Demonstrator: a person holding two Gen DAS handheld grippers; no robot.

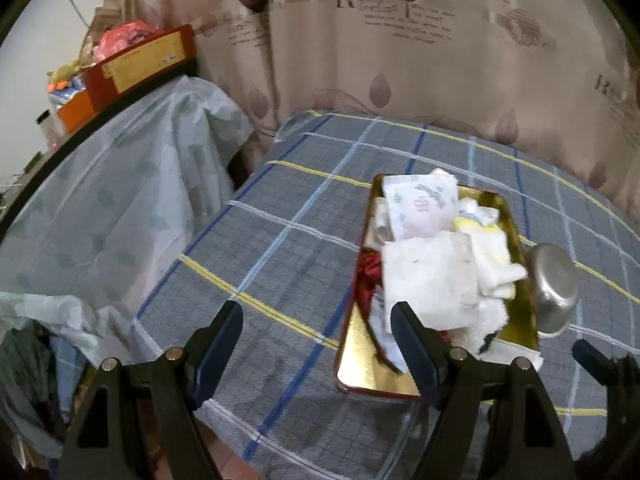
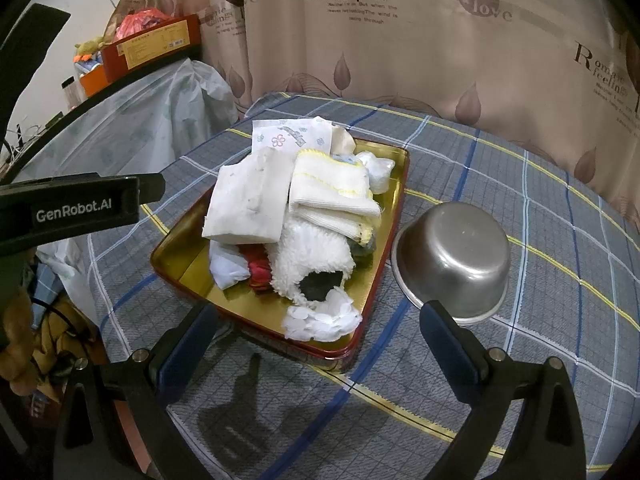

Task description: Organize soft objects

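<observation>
A: Where are the soft objects located?

B: A pile of soft objects is held in the gold-lined tray [image 2: 180,256] with a red outer rim, which is set on the surface covered by a grey plaid cloth [image 2: 500,360]. A folded white cloth [image 2: 250,200] is seen on top at the left of the pile, with a folded cream towel with yellow edging [image 2: 332,192] just beside it. A flower-printed tissue pack [image 2: 288,134] is placed at the far end. A fluffy white item [image 2: 308,260], a red fabric piece [image 2: 256,268] and a crumpled white plastic piece [image 2: 320,320] are found at the near end.

A: What is positioned beside the tray?

B: A stainless steel bowl [image 2: 456,256] is set upside down on the plaid cloth, just to the right of the tray.

A: What is the state of the tongs?

B: The left tongs [image 1: 316,352] are spread, with nothing pinched; one finger is seen in front of the tray's near end, the other above bare plaid cloth. The right tongs [image 2: 316,344] are likewise spread and nothing is held; they are positioned above the near rim of the tray.

A: What is recorded in the background?

B: A leaf-printed curtain [image 2: 400,60] is hung behind the surface. A red cardboard box [image 2: 148,46] is seen on a covered stand at the far left.
</observation>
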